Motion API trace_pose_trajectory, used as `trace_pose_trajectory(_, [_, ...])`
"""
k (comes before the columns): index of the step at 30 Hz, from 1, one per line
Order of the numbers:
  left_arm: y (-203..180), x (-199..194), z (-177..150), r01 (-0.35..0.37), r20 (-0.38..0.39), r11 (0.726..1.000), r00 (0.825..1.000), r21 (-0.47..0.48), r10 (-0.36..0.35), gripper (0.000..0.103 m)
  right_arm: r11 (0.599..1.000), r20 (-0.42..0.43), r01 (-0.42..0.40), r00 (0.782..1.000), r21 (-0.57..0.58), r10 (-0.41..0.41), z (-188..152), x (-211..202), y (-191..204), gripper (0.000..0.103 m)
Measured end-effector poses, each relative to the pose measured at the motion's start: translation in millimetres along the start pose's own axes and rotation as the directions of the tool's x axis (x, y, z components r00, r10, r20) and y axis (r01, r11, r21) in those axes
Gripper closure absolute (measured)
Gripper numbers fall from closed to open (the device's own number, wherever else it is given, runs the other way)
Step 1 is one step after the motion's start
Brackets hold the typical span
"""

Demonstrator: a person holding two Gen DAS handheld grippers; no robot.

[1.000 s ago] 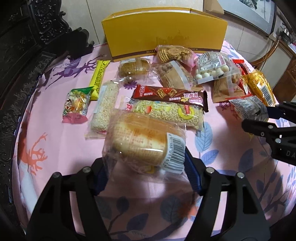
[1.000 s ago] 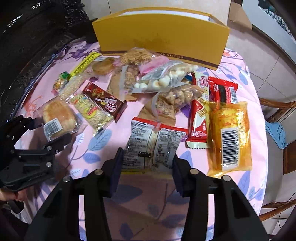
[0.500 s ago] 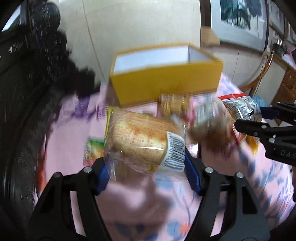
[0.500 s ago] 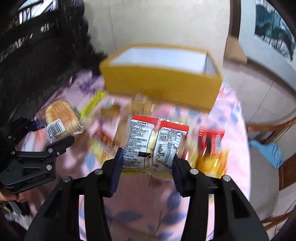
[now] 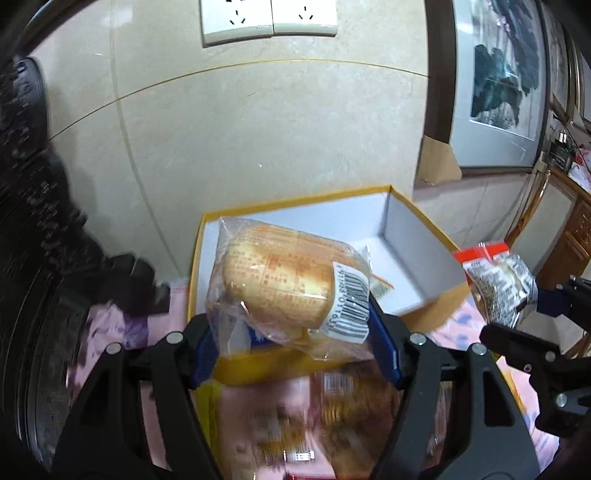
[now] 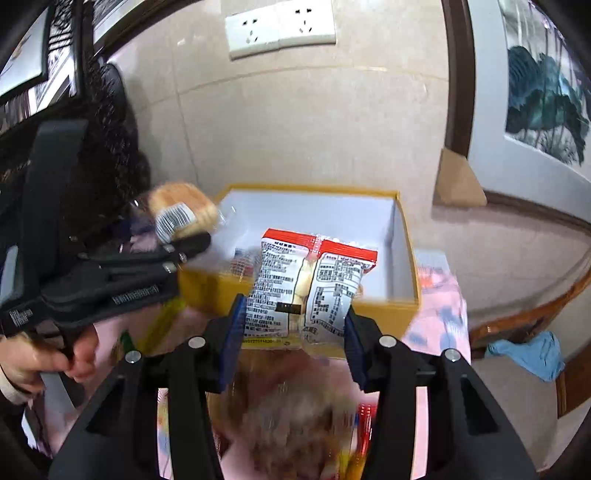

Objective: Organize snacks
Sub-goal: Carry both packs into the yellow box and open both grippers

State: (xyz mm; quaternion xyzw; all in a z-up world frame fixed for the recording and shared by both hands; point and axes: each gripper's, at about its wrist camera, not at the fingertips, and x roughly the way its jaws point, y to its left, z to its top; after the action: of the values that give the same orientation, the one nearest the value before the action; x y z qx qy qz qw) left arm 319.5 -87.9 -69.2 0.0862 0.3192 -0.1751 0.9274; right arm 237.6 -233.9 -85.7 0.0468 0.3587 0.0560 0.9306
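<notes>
Two grippers are raised over the open yellow cardboard box with white lining (image 5: 410, 254), each clamped on a packet. We note the left gripper (image 5: 295, 345) grasping a clear plastic packet of golden bread with a barcode label (image 5: 280, 284) between its blue pads, held above the box's left end. The right gripper (image 6: 293, 345) grips a white printed snack packet with a red top edge (image 6: 306, 280), above the box's near wall. A few small items lie inside the box; we cannot identify them. Below both grippers the remaining snacks (image 6: 295, 417) on the pink floral tablecloth (image 6: 439, 306) are blurred. A person's hand (image 6: 40, 360) holds the left tool's handle. Behind the box stand a beige tiled wall, a white double socket plate (image 5: 269, 20), a framed painting (image 5: 498, 85) and a dark carved chair (image 5: 29, 229) to the left.
</notes>
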Motion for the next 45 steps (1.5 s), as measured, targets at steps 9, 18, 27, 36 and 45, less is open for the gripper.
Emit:
trace_pose_trajectory(9, [8,75,45,-0.083,-0.112,0.996,0.991,-0.034,0.079,0.028,1.0,0.092,0.03,0.995,0.009,-0.031,55,16,-19,0.054])
trace_pose_trajectory(18, [21,74,40,-0.104,-0.124,0.99,0.988,-0.093,0.092,0.016,1.0,0.068,0.027,0.997,0.004,-0.027,61,37,-18,0.054])
trace_pose_trajectory(27, [38,55,29,-0.122,-0.139,0.981,0.985,-0.153,0.101,0.009,0.999,0.004,0.017,1.0,0.047,-0.017,77,81,-23,0.053])
trace_pose_trajectory(36, [38,50,21,-0.13,-0.155,0.98,0.982,-0.152,0.107,0.009,0.994,-0.088,0.035,0.996,0.103,-0.026,80,96,-30,0.041])
trace_pose_trajectory(45, [42,28,12,-0.143,-0.147,0.974,0.982,-0.176,0.117,0.009,0.993,-0.061,0.012,0.998,0.12,-0.004,72,63,-32,0.034])
